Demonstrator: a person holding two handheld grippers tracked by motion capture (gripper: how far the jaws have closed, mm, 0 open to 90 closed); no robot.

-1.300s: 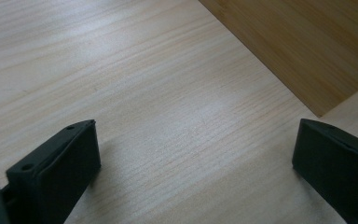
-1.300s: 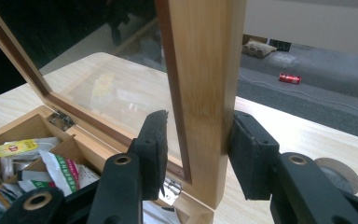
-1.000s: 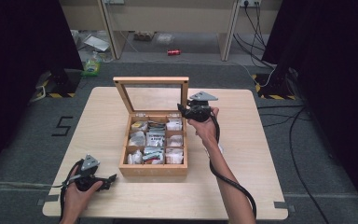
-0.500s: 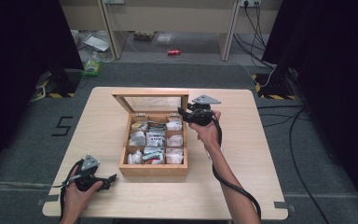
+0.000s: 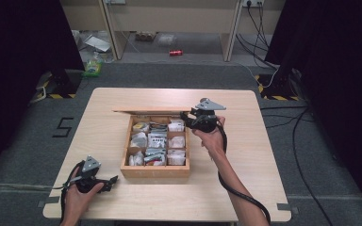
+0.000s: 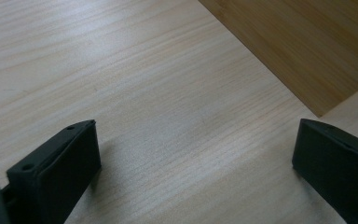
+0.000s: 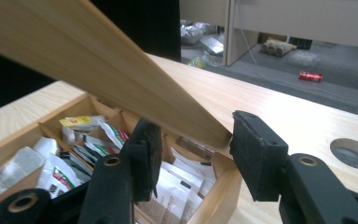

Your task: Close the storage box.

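Our right gripper (image 5: 188, 116) sits at the far right corner of the wooden box (image 5: 155, 170), jaws about half open and straddling the free corner of the lid (image 7: 121, 79). In the right gripper view the lid edge runs between the two pads; the right one looks to be touching the corner, the left one stands just under the panel, and we can't tell whether it's a firm pinch or just guiding. The lid's long axis runs left-right across the table (image 5: 254, 188), hinged along the box's far wall, and in the high view it shows nearly edge-on (image 5: 146, 111), tilted over the compartments. So the next move likely turns on that hinge line: the corner has to travel in an arc, not straight. Sachets (image 7: 177, 182) lie packed in the compartments right below the jaws. Left gripper (image 5: 108, 181) rests on the near left of the table, jaws wide open and empty, box side wall (image 6: 303, 42) just ahead. The right hand is clearly the nearer one. Surface is pale wood; grey floor, a red can (image 5: 176, 52) behind.
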